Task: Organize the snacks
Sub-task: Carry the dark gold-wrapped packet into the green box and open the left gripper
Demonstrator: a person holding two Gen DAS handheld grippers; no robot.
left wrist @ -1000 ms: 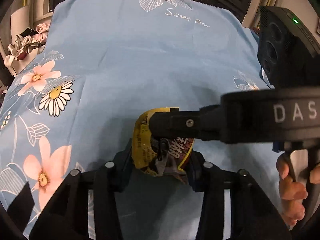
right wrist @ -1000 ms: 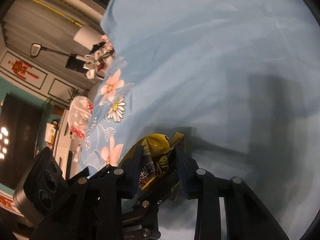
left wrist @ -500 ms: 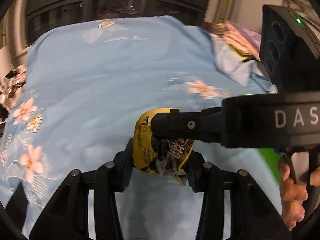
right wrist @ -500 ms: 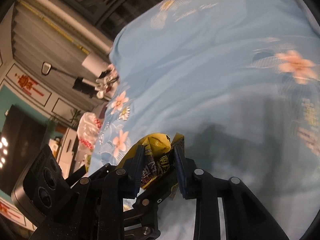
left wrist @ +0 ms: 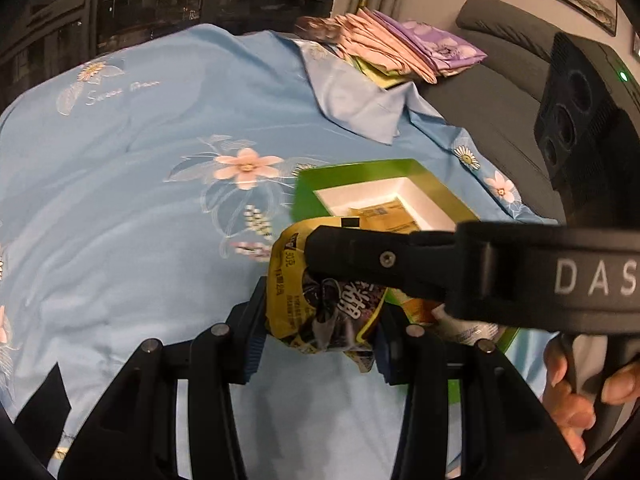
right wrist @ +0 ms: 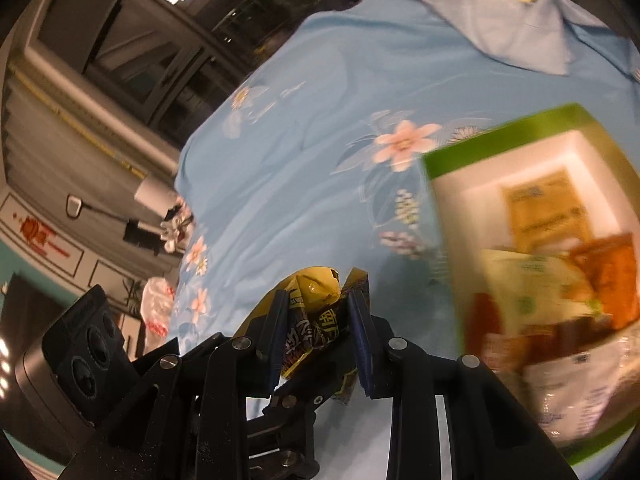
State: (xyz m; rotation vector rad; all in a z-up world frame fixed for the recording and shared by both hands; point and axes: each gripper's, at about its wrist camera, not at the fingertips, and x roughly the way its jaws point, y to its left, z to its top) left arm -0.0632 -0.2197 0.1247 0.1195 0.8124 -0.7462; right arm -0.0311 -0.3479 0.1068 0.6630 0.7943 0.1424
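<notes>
A crumpled yellow and dark snack bag (left wrist: pixel 320 304) hangs above the blue sheet, gripped from two sides. My left gripper (left wrist: pixel 320 332) is shut on its lower part. One of my right gripper's fingers (left wrist: pixel 360 258) reaches in from the right across the bag's top. In the right wrist view my right gripper (right wrist: pixel 318 334) is shut on the same snack bag (right wrist: pixel 316 292). A green box with a white inside (left wrist: pixel 360 170) lies just beyond and right of the bag. Several snack packets lie inside the box (right wrist: pixel 500 136), which is blurred in this view.
A blue flowered sheet (left wrist: pixel 140 184) covers the surface. Folded pink and purple cloths (left wrist: pixel 404 44) are piled at the far end. A grey sofa (left wrist: pixel 504 76) stands to the right. A hand (left wrist: pixel 572 396) holds the right gripper's handle.
Both grippers have carried the snack bag to the right across the sheet and a little upward. The green box and the sofa have come into view. Both grips are unchanged.
</notes>
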